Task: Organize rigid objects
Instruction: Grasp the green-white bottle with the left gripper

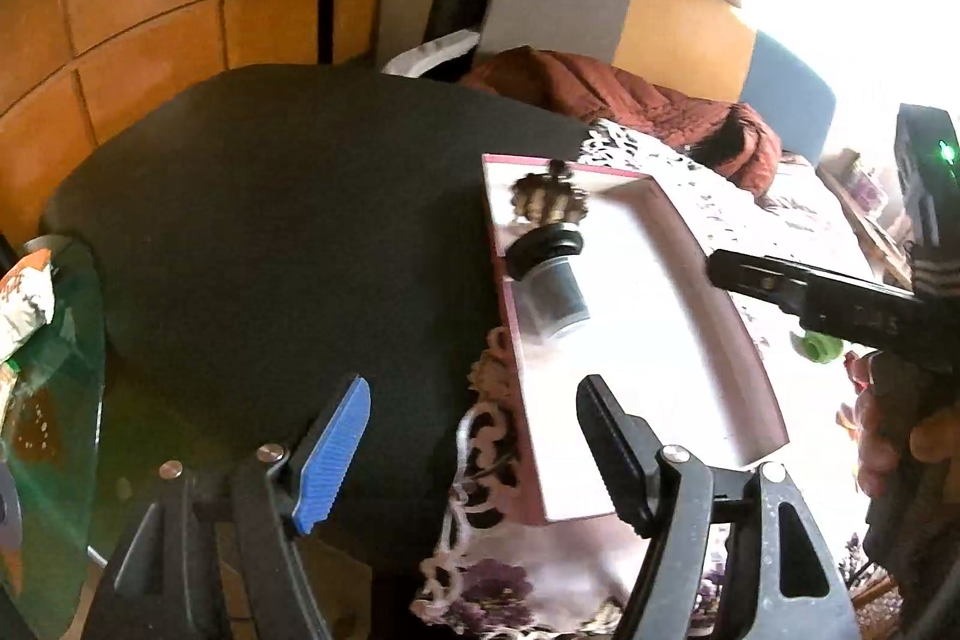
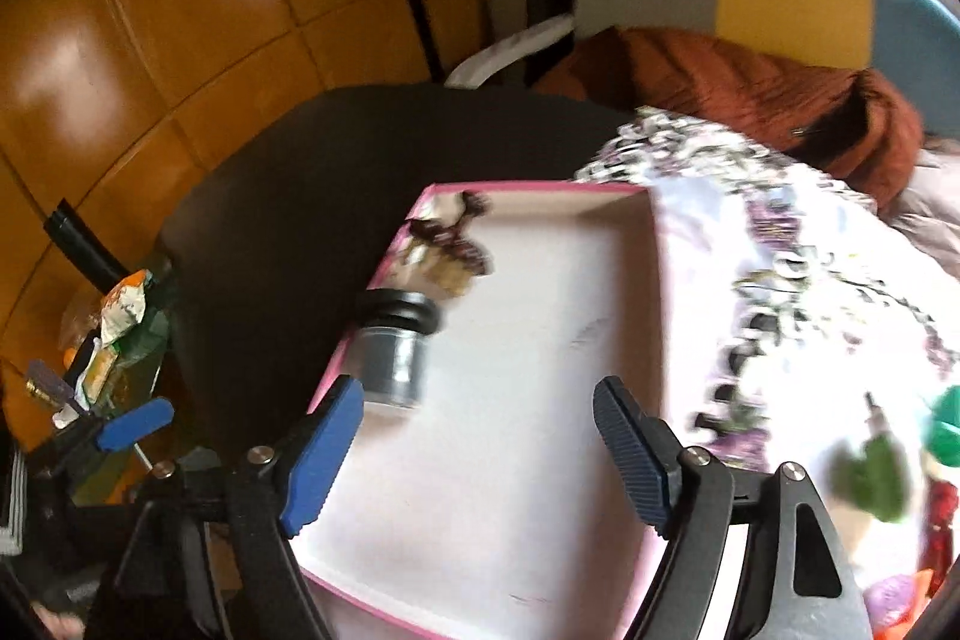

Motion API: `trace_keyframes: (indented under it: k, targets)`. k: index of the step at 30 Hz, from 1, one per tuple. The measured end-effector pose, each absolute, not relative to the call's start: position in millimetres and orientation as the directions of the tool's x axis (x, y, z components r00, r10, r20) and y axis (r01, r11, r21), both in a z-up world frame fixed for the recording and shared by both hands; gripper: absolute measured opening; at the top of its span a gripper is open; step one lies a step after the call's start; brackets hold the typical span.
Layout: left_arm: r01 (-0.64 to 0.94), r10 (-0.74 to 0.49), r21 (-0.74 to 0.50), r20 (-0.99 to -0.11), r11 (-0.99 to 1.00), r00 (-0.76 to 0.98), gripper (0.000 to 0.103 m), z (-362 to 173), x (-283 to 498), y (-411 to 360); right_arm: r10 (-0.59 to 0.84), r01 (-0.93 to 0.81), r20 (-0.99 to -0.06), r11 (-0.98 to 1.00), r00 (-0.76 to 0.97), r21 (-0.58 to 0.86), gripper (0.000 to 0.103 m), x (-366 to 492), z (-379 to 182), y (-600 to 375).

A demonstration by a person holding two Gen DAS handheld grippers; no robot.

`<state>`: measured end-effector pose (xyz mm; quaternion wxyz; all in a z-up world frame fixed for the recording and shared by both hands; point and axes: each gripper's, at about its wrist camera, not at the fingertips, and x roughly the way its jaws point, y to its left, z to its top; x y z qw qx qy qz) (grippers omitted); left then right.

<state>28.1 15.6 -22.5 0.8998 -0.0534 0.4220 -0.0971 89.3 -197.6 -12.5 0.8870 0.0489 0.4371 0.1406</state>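
Observation:
A shallow white box with a pink rim (image 1: 660, 340) (image 2: 540, 370) lies on a floral cloth. At its far left end lie a dark grey cylinder with a black ribbed cap (image 1: 549, 283) (image 2: 396, 349) and, beyond it, an ornate bronze crown-like piece (image 1: 549, 199) (image 2: 447, 250). My left gripper (image 1: 474, 454) stands open over the box's near left edge with nothing between its pads. My right gripper (image 2: 477, 460) stands open above the box floor, just on the near side of the cylinder and apart from it. One finger (image 1: 756, 277) of the right gripper reaches in from the right in the left wrist view.
The box lies at the edge of a dark round tabletop (image 1: 270, 220). Green toy pieces (image 2: 870, 478) lie on the lace-edged floral cloth (image 1: 498, 580) to the right. A glass side table with packets (image 2: 120, 328) stands at the left, a rust quilted jacket (image 1: 630, 100) behind.

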Motion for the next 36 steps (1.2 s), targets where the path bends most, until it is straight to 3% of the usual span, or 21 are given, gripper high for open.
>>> trace_keyframes:
  k: [10, 16, 20, 23, 25, 29, 36]
  targets:
    - [0.248, -0.319, -0.207, -0.726, 0.946, 0.609, 0.072, 2, 27, -24, 0.079, -0.003, -0.721, 0.994, 0.689, 0.106, 0.089, 50, 11, -333]
    - [0.315, -0.383, -0.241, -0.744, 0.918, 0.547, 0.071, 9, 35, -60, -0.126, 0.272, -0.693, 0.957, 0.71, 0.104, 0.093, 27, 12, -443]
    - [0.396, -0.439, -0.257, -0.755, 0.881, 0.486, 0.07, 12, 36, -97, -0.237, 0.462, -0.704, 0.875, 0.67, 0.145, 0.093, 9, -16, -504]
    - [0.457, -0.466, -0.255, -0.768, 0.852, 0.439, 0.069, 14, 37, -132, -0.217, 0.559, -0.76, 0.799, 0.613, 0.223, 0.093, 3, -34, -535]
    - [0.481, -0.486, -0.272, -0.775, 0.833, 0.405, 0.069, 12, 40, -157, -0.215, 0.572, -0.744, 0.777, 0.633, 0.263, 0.093, 1, -31, -544]
    - [0.519, -0.525, -0.32, -0.791, 0.793, 0.315, 0.06, 2, 48, -206, -0.182, 0.574, -0.744, 0.758, 0.643, 0.31, 0.093, -3, -31, -549]
    - [0.522, -0.55, -0.382, -0.808, 0.763, 0.213, 0.059, -18, 65, -276, -0.191, 0.593, -0.732, 0.73, 0.654, 0.34, 0.094, -10, -30, -554]
